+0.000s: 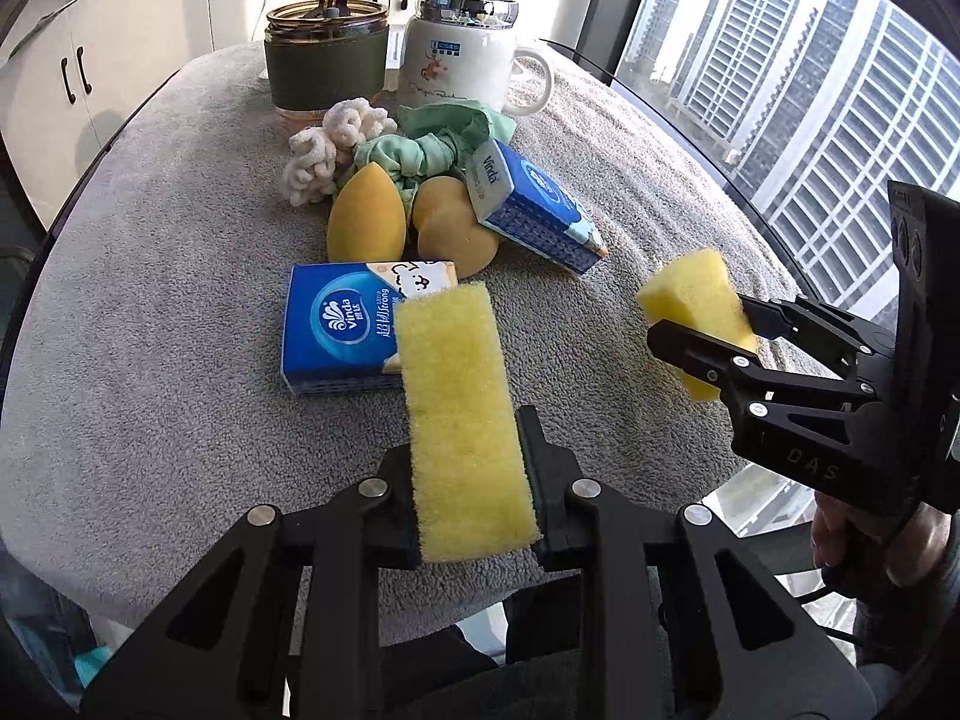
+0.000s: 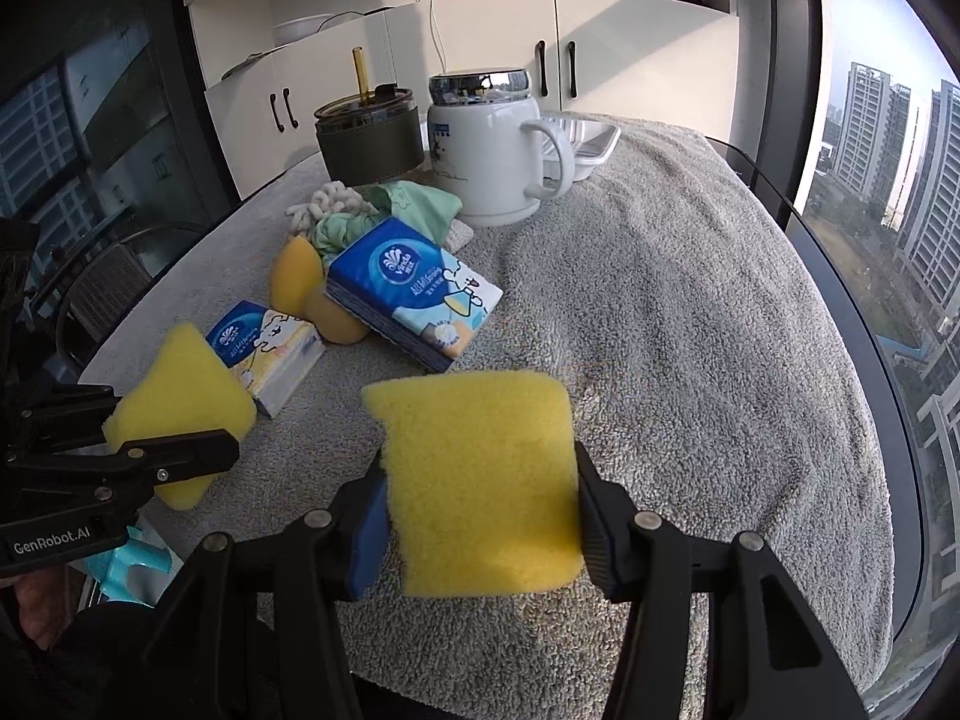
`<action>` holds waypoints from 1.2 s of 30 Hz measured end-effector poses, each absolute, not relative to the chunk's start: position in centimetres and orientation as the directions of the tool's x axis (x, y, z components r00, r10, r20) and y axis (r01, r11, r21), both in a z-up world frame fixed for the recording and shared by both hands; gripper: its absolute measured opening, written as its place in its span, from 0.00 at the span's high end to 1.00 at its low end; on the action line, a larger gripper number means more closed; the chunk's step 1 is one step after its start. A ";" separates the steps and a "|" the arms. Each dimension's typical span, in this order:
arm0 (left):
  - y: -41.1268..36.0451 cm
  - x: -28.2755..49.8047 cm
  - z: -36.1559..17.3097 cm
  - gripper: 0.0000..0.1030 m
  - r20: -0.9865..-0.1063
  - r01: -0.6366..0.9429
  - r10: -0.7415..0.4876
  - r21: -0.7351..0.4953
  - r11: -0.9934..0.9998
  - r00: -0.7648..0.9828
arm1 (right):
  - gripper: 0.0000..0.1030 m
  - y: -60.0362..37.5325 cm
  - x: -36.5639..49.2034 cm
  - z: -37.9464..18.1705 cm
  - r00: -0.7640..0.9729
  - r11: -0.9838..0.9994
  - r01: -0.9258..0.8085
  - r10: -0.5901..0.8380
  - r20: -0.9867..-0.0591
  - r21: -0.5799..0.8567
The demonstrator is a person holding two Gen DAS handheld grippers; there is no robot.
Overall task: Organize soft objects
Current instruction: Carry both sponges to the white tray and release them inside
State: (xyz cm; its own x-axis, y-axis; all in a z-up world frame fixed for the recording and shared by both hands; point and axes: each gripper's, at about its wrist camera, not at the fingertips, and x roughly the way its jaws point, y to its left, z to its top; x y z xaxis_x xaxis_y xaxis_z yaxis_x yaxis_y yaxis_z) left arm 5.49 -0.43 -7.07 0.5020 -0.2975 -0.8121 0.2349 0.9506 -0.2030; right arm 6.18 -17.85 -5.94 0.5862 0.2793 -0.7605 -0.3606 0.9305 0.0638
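**Two sponges held up, one in each gripper**

Two yellow sponges are off the surface. The left gripper is clamped on a long sponge from both sides. The right gripper squeezes a wider sponge the same way. Each sponge hangs above the gray fuzzy towel that covers the surface.

Most soft things sit in a bunch on the far left part. One flat tissue pack lies closest to the left gripper. Behind it are two orange egg-shaped puffs. A second tissue pack leans tilted on one puff. A white curly scrunchie and a green scrunchie lie touching each other behind the puffs. Farther back stand a dark cup with a straw and a white mug with a shiny lid. A white tray sits just behind the mug, near the back edge.

Lots of open towel shows on the right side, out to the rounded edge by the window.
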 end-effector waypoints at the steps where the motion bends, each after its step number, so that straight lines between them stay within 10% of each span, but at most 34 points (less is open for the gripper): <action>1: 0.2 5.4 -6.9 0.79 -0.812 0.236 -0.295 -0.199 0.951 0.504 | 0.46 -17.5 6.1 -6.0 0.578 0.927 -0.369 0.282 -0.766 0.063; 19: 15.2 11.9 -6.0 0.78 -0.820 0.151 -0.099 -0.016 0.988 0.563 | 0.46 -20.0 11.4 -4.4 0.487 0.927 -0.369 0.135 -0.863 -0.063; 36: 16.5 35.0 1.1 0.78 -0.728 0.312 0.036 0.337 0.888 0.684 | 0.46 -25.6 38.9 5.1 0.565 0.893 -0.399 0.060 -0.823 -0.209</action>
State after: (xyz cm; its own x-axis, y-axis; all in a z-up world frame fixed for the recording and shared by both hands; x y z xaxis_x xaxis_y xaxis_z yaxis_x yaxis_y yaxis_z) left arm 34.98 16.47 1.05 0.6843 0.0359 -0.7283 0.3120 0.8884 0.3369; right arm 38.92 -25.62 5.10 0.5648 0.0602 -0.8231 -0.3993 0.8928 -0.2087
